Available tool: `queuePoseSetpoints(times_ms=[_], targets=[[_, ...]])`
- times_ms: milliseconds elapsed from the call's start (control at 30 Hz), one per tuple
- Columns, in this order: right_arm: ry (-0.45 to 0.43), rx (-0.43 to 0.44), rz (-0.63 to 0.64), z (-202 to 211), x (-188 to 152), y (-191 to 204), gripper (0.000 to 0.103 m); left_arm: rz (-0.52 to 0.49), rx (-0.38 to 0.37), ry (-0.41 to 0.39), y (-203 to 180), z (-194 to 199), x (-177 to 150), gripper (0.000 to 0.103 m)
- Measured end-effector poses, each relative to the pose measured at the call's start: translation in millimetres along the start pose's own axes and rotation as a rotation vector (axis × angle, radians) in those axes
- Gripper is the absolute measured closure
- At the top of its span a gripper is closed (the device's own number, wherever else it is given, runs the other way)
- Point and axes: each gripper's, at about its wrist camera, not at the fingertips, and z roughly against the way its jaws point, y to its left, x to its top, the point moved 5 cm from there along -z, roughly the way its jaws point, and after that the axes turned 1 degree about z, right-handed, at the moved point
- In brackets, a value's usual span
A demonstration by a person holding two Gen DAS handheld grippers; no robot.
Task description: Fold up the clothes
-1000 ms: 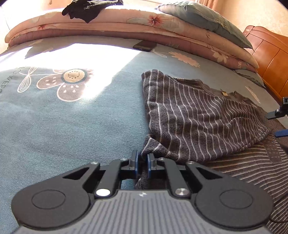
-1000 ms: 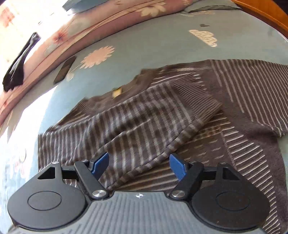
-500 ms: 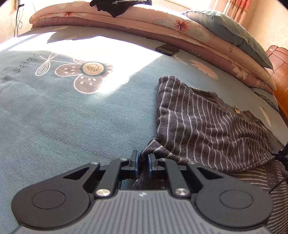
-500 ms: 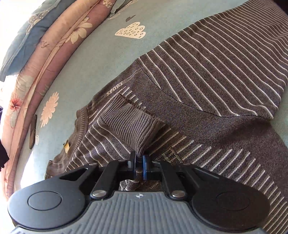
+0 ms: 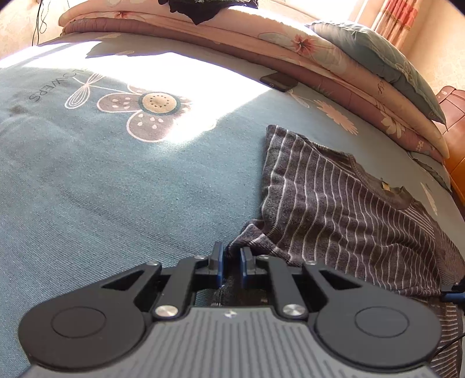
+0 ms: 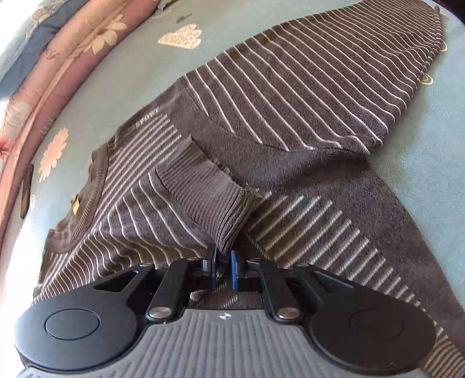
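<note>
A dark grey sweater with thin white stripes (image 5: 334, 203) lies on the blue-green bed sheet (image 5: 116, 189). My left gripper (image 5: 231, 263) is shut on a folded edge of the sweater at its left side. In the right wrist view the sweater (image 6: 305, 96) spreads across the sheet, one sleeve stretched to the upper right. The other sleeve is folded over the chest, and my right gripper (image 6: 222, 269) is shut on its ribbed cuff (image 6: 209, 200). The collar with a small yellow tag (image 6: 76, 205) is at the left.
Folded floral quilts (image 5: 261, 43) and a blue pillow (image 5: 377, 58) are stacked along the far side of the bed. A dark phone (image 5: 279, 82) lies by the quilts. A black garment (image 5: 203, 8) rests on top. A wooden headboard (image 5: 453, 122) is at the right.
My right gripper went from open above the sweater to shut on the sleeve cuff and has carried it over the chest. The left gripper kept its hold and shifted slightly.
</note>
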Motion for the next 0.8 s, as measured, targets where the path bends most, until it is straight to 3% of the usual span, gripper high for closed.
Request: queuePoseSetpoints(times_ms=[67, 133, 300, 433, 533, 667, 800], targets=[[0.034, 0.03, 0.082, 12.7, -8.0, 22.3, 0.085, 0.019, -0.004, -0.003, 1.3, 0.6, -1.1, 0.091], [0.05, 0.092, 0.212, 24.7, -18.4, 56.2, 0.077, 0.034, -0.006, -0.01, 2.4, 1.7, -2.7, 0.09], [0.125, 0.311, 0.532, 20.5, -37.6, 184.1, 0.066, 0.059, -0.022, -0.021, 6.0, 2.1, -5.4, 0.088], [0.183, 0.44, 0.779, -5.4, -52.6, 295.4, 0.066, 0.078, -0.038, -0.029, 9.1, 2.1, -7.1, 0.088], [0.223, 0.418, 1.025, -31.1, -79.8, 362.4, 0.066, 0.08, -0.053, -0.035, 11.1, 2.2, -8.2, 0.088], [0.311, 0.334, 1.229, -71.2, -109.7, 408.3, 0.066, 0.031, -0.07, -0.039, 10.2, 3.3, -7.4, 0.087], [0.417, 0.247, 1.349, -102.0, -130.4, 421.6, 0.066, -0.204, -0.087, -0.049, -1.8, 5.4, -5.0, 0.084]])
